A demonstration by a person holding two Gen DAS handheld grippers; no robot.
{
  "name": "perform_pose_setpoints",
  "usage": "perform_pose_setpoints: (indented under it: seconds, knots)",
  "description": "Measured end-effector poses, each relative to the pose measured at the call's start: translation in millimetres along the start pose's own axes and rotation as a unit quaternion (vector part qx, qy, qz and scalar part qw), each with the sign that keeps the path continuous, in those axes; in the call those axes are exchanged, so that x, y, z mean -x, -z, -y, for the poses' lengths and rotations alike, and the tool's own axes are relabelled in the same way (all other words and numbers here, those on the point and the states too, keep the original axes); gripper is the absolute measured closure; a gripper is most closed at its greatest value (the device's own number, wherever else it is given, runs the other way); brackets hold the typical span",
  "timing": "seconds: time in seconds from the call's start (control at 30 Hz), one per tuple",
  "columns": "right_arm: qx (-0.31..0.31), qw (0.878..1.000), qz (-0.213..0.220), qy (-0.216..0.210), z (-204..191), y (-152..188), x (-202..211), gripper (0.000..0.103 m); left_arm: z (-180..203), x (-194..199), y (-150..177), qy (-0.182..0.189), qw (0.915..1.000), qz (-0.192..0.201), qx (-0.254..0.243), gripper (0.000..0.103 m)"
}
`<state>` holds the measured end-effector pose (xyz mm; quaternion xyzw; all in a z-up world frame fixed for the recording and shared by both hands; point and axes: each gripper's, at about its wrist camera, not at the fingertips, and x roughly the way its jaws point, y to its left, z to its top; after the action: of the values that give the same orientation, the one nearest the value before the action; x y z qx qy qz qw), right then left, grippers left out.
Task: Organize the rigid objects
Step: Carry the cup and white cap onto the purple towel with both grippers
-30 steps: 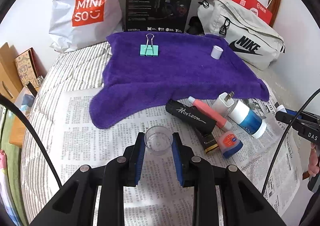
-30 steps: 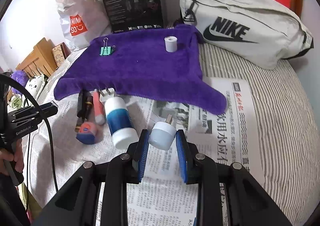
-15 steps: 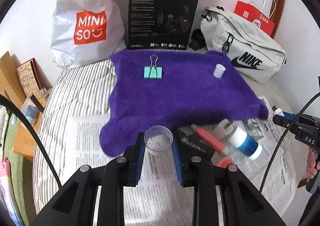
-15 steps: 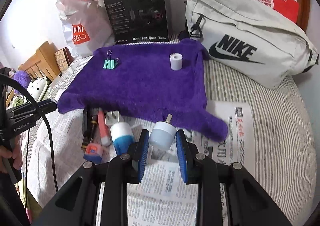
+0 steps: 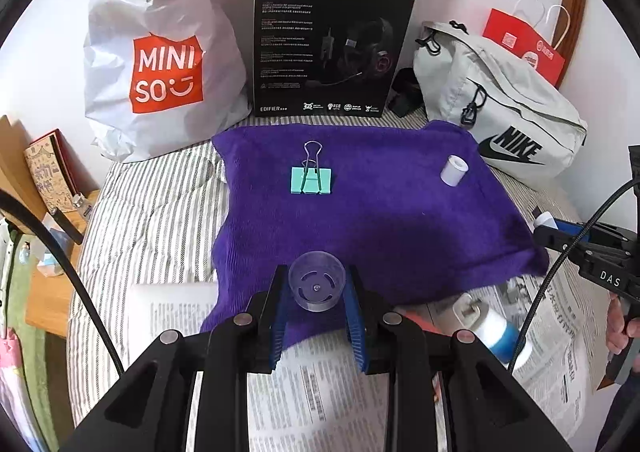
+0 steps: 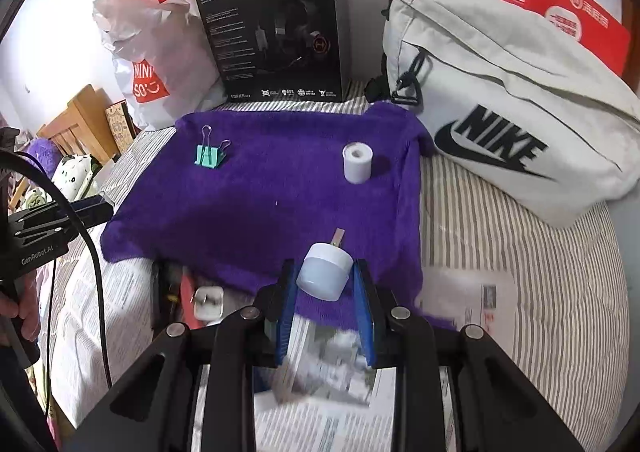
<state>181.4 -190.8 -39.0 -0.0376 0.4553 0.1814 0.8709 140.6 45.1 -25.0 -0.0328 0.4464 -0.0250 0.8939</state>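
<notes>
The fingers [image 5: 276, 316] of the left gripper [image 5: 317, 306] are clamping a small clear plastic cup [image 5: 317, 286], its mouth tipped toward the camera, over the near edge of the purple towel [image 5: 380, 219]. The fingers [image 6: 364, 312] of the right gripper [image 6: 325, 310] are pinching a pale blue-white jar [image 6: 325, 276], tilted, above the towel's near edge as well. Farther out on the towel, a mint green binder clip [image 5: 311, 179] is lying toward the left and a small white cylinder [image 5: 453, 169] is standing toward the right, well apart. Below the towel's edge, a white plug adapter [image 6: 208, 302] and a white-and-blue bottle [image 5: 500, 332] are lying on newspaper [image 5: 320, 392] spread over the striped bed [image 6: 520, 272]. Beyond the towel, a Miniso bag [image 5: 160, 63], a black headset box [image 5: 332, 43] and a Nike bag [image 6: 500, 111] are standing against the wall.
</notes>
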Motion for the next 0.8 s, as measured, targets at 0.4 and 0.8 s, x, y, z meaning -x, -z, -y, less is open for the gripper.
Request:
perform_pose_setpoints:
  seconds: [0.4, 0.8]
  knots:
    - [0.002, 1.0, -0.008, 0.013, 14.7, -35.0, -43.7, 0.075, -3.1, -44.1, -33.2, 0.013, 0.9997, -0.019, 0.004, 0.077]
    - [0.006, 0.999, -0.032, 0.013, 20.7, -50.2, -83.6, 0.075, -8.7, -91.7, -49.3, 0.006, 0.9989, -0.045, 0.011, 0.077]
